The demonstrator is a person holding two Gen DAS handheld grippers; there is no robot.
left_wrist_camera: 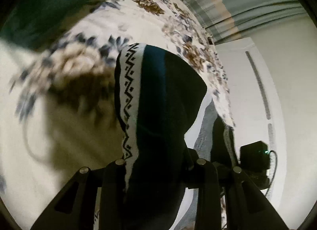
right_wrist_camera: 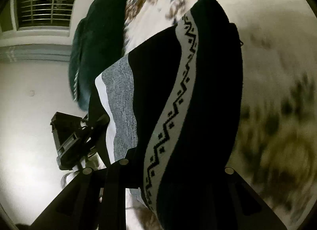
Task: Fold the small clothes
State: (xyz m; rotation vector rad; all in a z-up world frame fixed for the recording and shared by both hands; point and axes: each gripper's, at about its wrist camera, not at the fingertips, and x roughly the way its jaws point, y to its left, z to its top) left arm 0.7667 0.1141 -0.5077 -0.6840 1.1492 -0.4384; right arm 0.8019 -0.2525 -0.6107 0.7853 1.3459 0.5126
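A small dark knitted garment [left_wrist_camera: 158, 99] with a white zigzag band, a teal stripe and grey and white bands hangs lifted over the floral bedspread [left_wrist_camera: 138, 21]. My left gripper [left_wrist_camera: 158, 170] is shut on one edge of it; the cloth drapes over its fingers and hides the tips. The same garment [right_wrist_camera: 178, 95] fills the right wrist view, where my right gripper [right_wrist_camera: 174, 174] is shut on another edge. The left gripper [right_wrist_camera: 79, 136] shows there at the left, holding the garment's far side. The right gripper's body [left_wrist_camera: 255, 158] shows at the right of the left wrist view.
A dark green blanket [right_wrist_camera: 95, 47] lies on the bed's far side, also seen in the left wrist view [left_wrist_camera: 49, 2]. A window with blinds [right_wrist_camera: 43, 8] and white walls lie beyond. Striped curtains [left_wrist_camera: 227, 2] and a white door [left_wrist_camera: 247, 91] stand past the bed edge.
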